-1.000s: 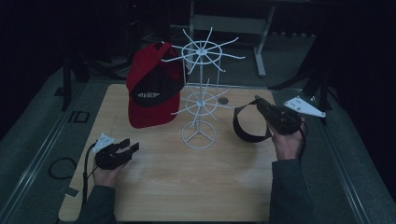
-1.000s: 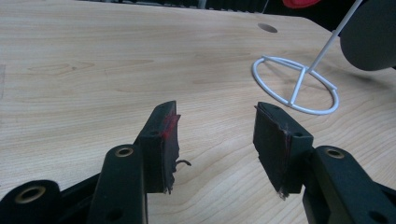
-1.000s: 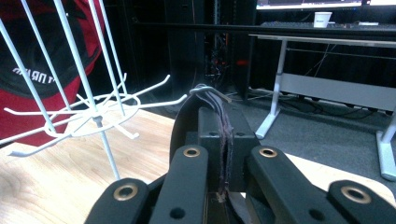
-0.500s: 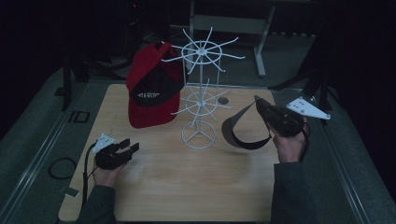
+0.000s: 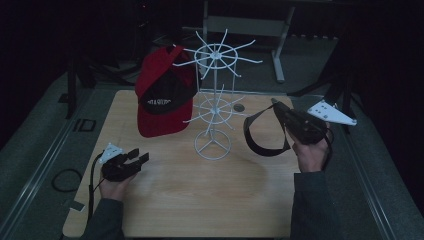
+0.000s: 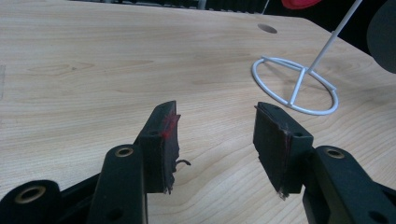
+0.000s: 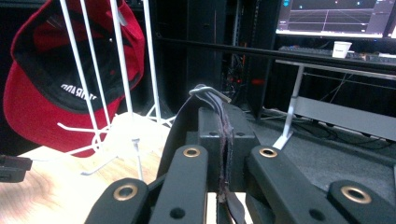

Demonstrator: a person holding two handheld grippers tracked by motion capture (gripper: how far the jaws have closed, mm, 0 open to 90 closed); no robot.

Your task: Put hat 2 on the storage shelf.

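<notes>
Lifting clear of the tabletop [image 5: 210,200], the black visor [image 5: 264,134] is now hanging higher beside the rack than a second ago, its strap pinched flat between the closed jaws of the right gripper [image 5: 278,108]; in the right gripper view the strap [image 7: 223,135] is running straight up between the two pads. That rise is probably bringing the visor level with the lower ring of the white wire display rack [image 5: 216,100], so hanging it on a prong looks like the step in hand. The left gripper [image 5: 139,156] is resting low at the near left of the tabletop, its jaws standing apart with nothing between them. Farther off, a red cap [image 5: 162,95] is already hanging on the rack's far-left side. The thin prongs are crowding the approach and could be snagging the strap.
</notes>
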